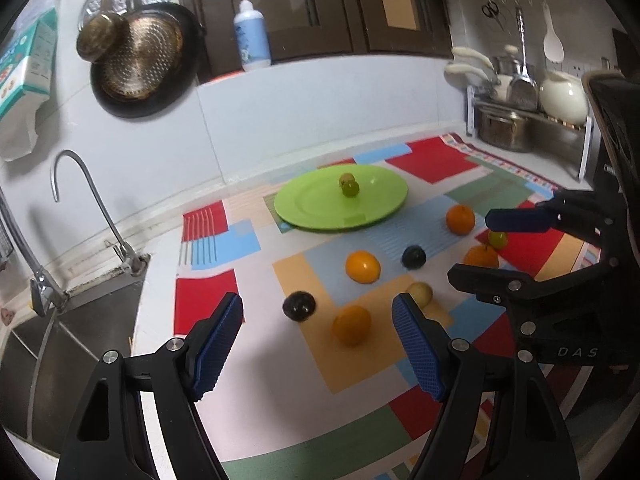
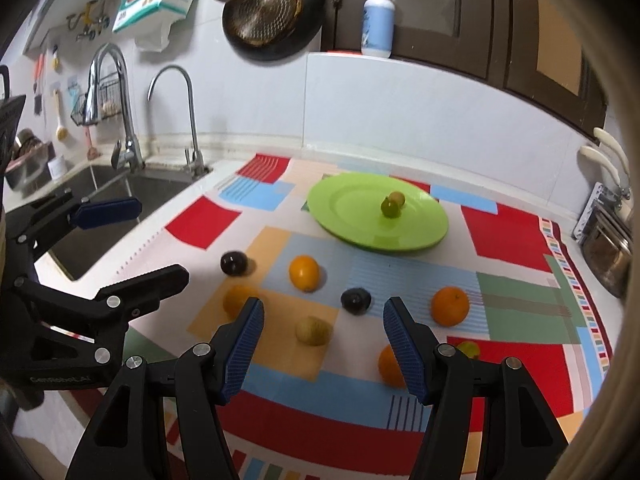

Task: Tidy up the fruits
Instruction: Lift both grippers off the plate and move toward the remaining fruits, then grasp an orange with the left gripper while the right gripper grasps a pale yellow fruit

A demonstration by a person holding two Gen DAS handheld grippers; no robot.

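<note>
A green plate (image 2: 352, 236) is sitting near the back edge of a colourful patchwork mat (image 2: 516, 236) on the kitchen counter. Two small green fruits (image 2: 391, 205) are lying together in the middle of the plate.

The other fruits are lying loose on the mat in front of the plate: four oranges (image 2: 305, 273), two dark plums (image 2: 234, 263), one pale yellow fruit (image 2: 314, 331) and one small green fruit (image 1: 497, 239).

The left gripper (image 1: 318, 338) is hanging over the mat with its tongs spread, holding nothing. The right gripper (image 2: 323, 338) is hanging beside it, tongs spread too, holding nothing. A sink (image 2: 100, 188) is lying past the mat's left edge.
</note>
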